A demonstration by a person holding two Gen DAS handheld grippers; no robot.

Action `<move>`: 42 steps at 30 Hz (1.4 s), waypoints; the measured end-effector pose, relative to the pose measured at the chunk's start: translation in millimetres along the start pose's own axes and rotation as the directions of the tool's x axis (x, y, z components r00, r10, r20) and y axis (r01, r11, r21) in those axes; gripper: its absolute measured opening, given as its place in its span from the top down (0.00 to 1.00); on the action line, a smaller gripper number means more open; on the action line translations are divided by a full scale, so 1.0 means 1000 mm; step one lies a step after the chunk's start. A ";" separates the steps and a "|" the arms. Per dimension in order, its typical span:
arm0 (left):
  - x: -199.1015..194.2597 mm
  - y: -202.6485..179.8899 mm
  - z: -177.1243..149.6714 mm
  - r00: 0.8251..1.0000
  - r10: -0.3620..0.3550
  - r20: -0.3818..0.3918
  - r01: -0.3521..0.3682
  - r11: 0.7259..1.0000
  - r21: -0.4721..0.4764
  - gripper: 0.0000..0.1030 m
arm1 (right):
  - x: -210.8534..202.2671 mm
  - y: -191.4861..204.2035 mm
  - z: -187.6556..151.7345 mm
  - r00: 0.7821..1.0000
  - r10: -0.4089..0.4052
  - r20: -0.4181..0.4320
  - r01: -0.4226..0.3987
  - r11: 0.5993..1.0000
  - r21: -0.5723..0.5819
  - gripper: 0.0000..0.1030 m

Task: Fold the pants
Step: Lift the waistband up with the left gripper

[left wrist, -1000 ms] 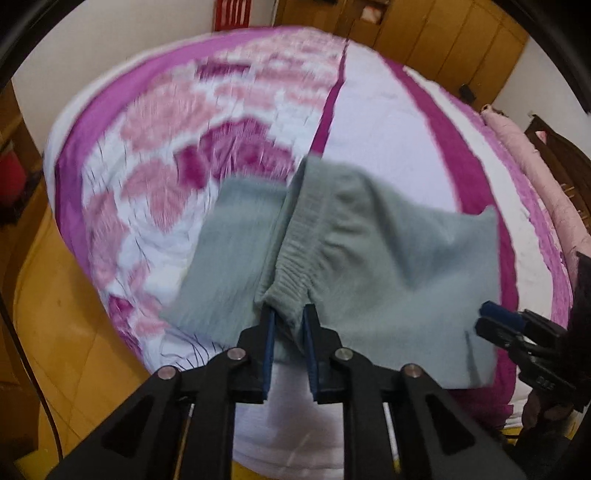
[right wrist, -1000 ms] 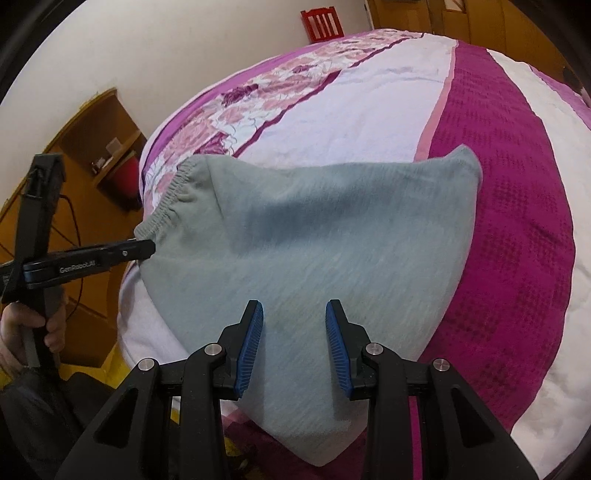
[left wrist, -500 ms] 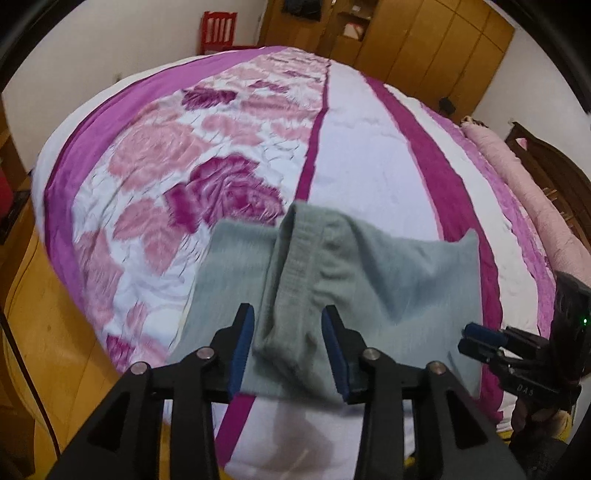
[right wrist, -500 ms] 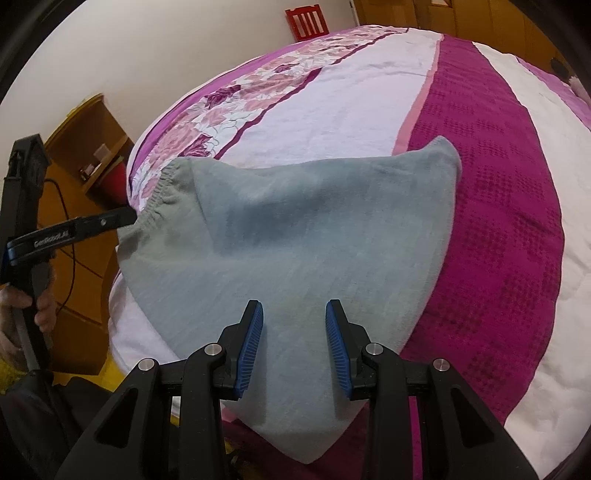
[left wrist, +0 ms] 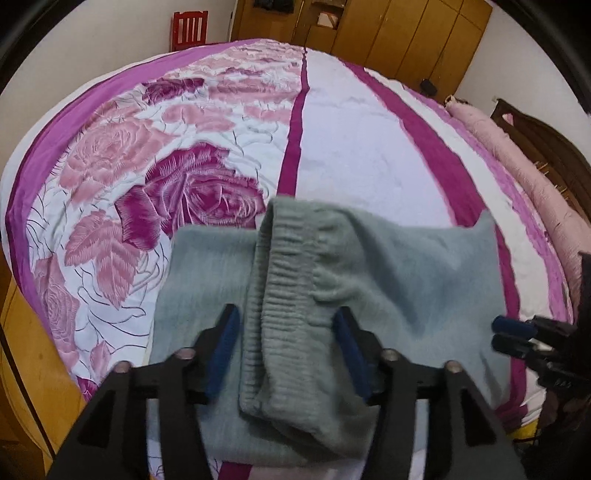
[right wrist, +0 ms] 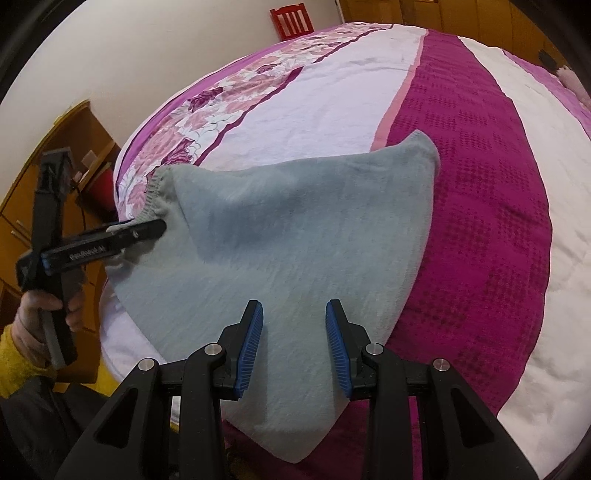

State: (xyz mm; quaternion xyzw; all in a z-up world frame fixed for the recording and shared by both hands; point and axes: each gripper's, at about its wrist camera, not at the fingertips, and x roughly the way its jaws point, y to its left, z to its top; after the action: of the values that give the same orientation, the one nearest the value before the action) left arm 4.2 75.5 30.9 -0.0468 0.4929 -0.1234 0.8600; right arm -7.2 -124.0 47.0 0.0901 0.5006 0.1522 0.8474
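Note:
Grey-green pants (left wrist: 406, 277) lie folded near the front edge of the bed, seen also in the right wrist view as a broad grey sheet (right wrist: 295, 229). Their ribbed elastic waistband (left wrist: 280, 295) runs lengthwise between the fingers of my left gripper (left wrist: 286, 350), whose jaws are opening, the blue pads standing off the cloth on both sides. In the right wrist view the left gripper (right wrist: 155, 230) sits at the waistband end (right wrist: 155, 192). My right gripper (right wrist: 295, 347) hovers open over the pants' near corner, with flat cloth behind the gap; it shows at the right (left wrist: 513, 336).
The bed cover (left wrist: 184, 147) has pink roses and magenta stripes. A rolled pink blanket (left wrist: 517, 166) and a dark headboard lie at the right. Wooden wardrobes (left wrist: 388, 29) and a red chair (left wrist: 190, 29) stand behind. A hand with a yellow sleeve (right wrist: 33, 325) holds the left gripper beside a wooden cabinet.
My left gripper went from shut on the waistband to wide apart, and the waistband now rests on the folded cloth. The right gripper has kept its place and gap.

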 end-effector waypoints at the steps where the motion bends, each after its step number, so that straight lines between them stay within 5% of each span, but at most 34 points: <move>1: 0.003 -0.001 -0.001 1.000 0.005 0.008 -0.005 1.000 0.007 0.42 | 0.000 0.000 0.000 1.000 -0.001 -0.001 0.001 1.000 0.001 0.65; 11: 0.002 -0.017 -0.006 0.996 0.057 0.064 -0.062 0.994 0.089 0.49 | 0.001 -0.002 -0.001 1.000 -0.002 0.000 0.002 1.000 0.011 0.65; 17: -0.009 -0.009 -0.001 0.995 -0.002 0.096 0.001 1.000 0.009 0.77 | -0.001 -0.002 0.000 1.000 -0.009 0.008 0.009 1.000 0.015 0.65; 33: -0.096 -0.018 0.021 0.960 -0.026 0.279 0.015 0.999 0.041 0.79 | -0.013 -0.003 0.000 0.999 -0.023 0.047 0.023 1.000 0.013 0.65; 39: -0.053 0.001 0.009 0.990 -0.103 0.097 0.104 0.995 -0.008 0.78 | -0.008 -0.003 0.001 0.999 -0.036 0.028 0.035 0.999 0.014 0.65; 42: -0.034 0.006 -0.002 0.997 -0.073 0.035 0.074 0.996 -0.051 0.75 | -0.007 -0.002 0.001 0.999 -0.040 0.023 0.040 0.999 0.004 0.65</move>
State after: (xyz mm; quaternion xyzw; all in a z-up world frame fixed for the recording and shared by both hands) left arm -13.0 90.1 57.1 -0.0892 0.4795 -0.1413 0.8615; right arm -9.6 -128.2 52.6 0.0832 0.4926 0.1334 0.8559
